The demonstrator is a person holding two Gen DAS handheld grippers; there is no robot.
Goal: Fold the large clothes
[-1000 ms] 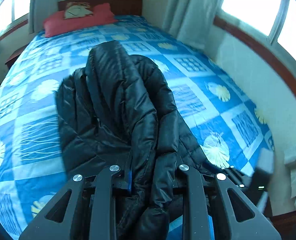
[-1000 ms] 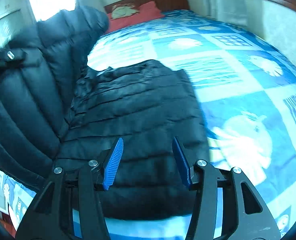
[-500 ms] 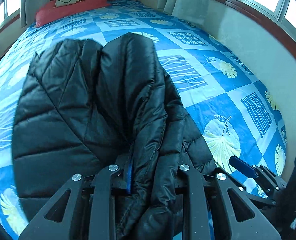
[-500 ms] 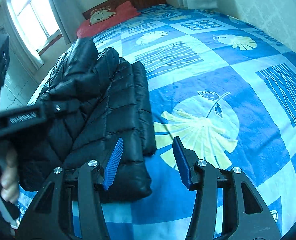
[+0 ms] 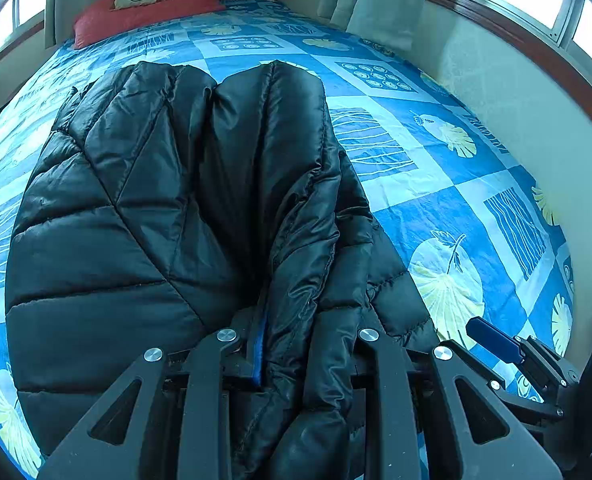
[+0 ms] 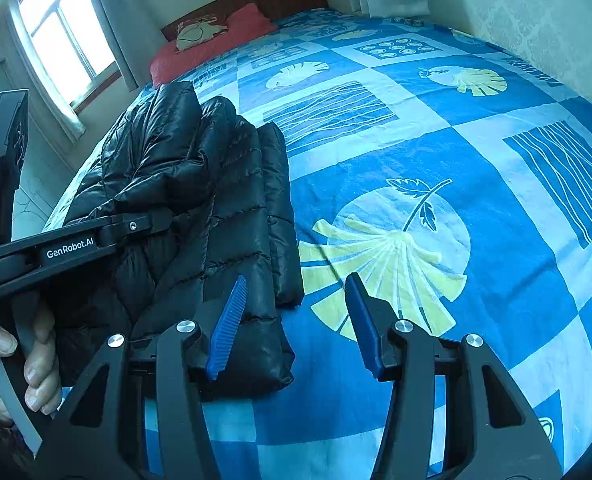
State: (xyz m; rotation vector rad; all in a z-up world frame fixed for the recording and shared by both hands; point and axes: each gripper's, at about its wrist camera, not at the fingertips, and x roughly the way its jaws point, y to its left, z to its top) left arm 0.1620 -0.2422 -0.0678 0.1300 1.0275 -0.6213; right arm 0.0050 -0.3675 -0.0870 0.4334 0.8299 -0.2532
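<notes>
One black puffer jacket [image 5: 143, 216] lies folded near the bed's [image 6: 436, 128] foot edge. Left tongs [image 5: 296, 354] are clamped on a bunched fold of it; right tongs [image 6: 291, 320] hang half open, empty, beside it.

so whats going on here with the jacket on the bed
A person with a handheld gripper in each hand is folding a black puffer jacket on a bed with a blue patterned bedspread. The left gripper is clamped on a bunched fold of the jacket, which lies folded on the bed. The right gripper is open and empty, over the bedspread just beside the jacket's edge. A red pillow sits at the headboard.
</notes>
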